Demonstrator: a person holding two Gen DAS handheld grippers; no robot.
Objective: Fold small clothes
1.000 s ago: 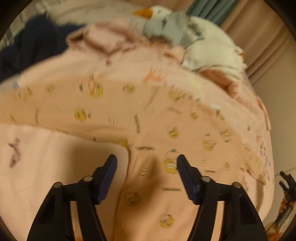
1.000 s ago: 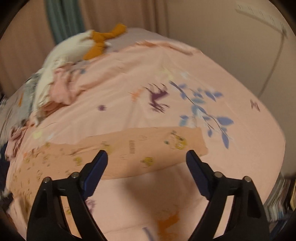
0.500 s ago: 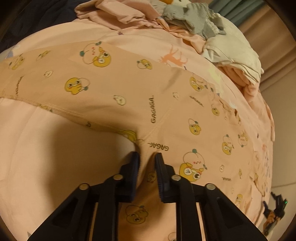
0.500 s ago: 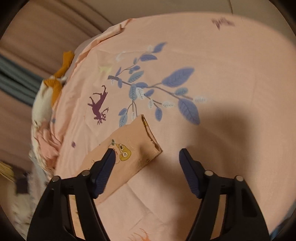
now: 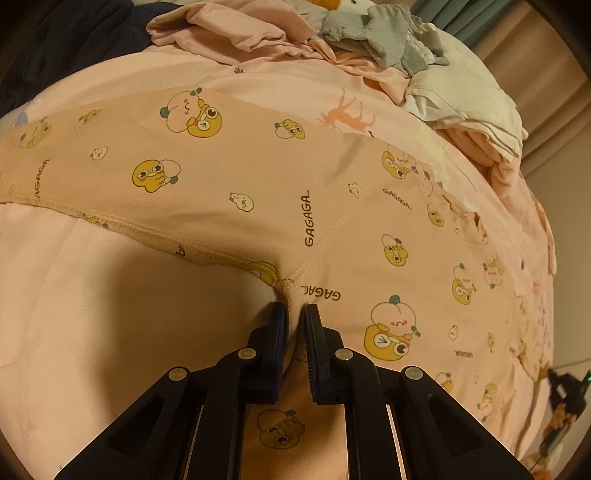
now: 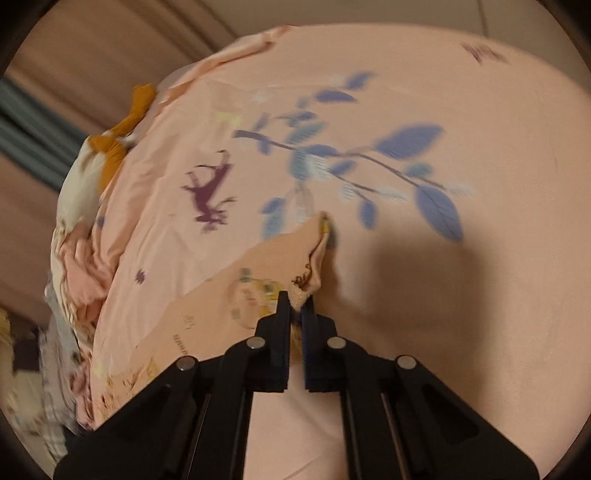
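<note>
Small peach pants (image 5: pixel 258 177) printed with yellow ducks and "GAGAGA" lie spread on the pink bedsheet (image 5: pixel 74 314). My left gripper (image 5: pixel 294 314) is shut on the pants at the crotch seam, where the two legs meet. In the right wrist view my right gripper (image 6: pixel 295 306) is shut on the cuff end of one pant leg (image 6: pixel 258 273), and the cuff is lifted and bunched a little above the sheet (image 6: pixel 480 295).
A heap of other clothes lies at the far side of the bed: pink (image 5: pixel 221 33), grey (image 5: pixel 388 40) and white (image 5: pixel 469 96) garments. A dark blue cloth (image 5: pixel 66 44) lies at the far left. Curtains (image 6: pixel 74 92) hang behind the bed.
Both grippers were open a second ago. The left one closed on the crotch seam first; the right one moved to the leg cuff and has now closed on it and lifted it.
</note>
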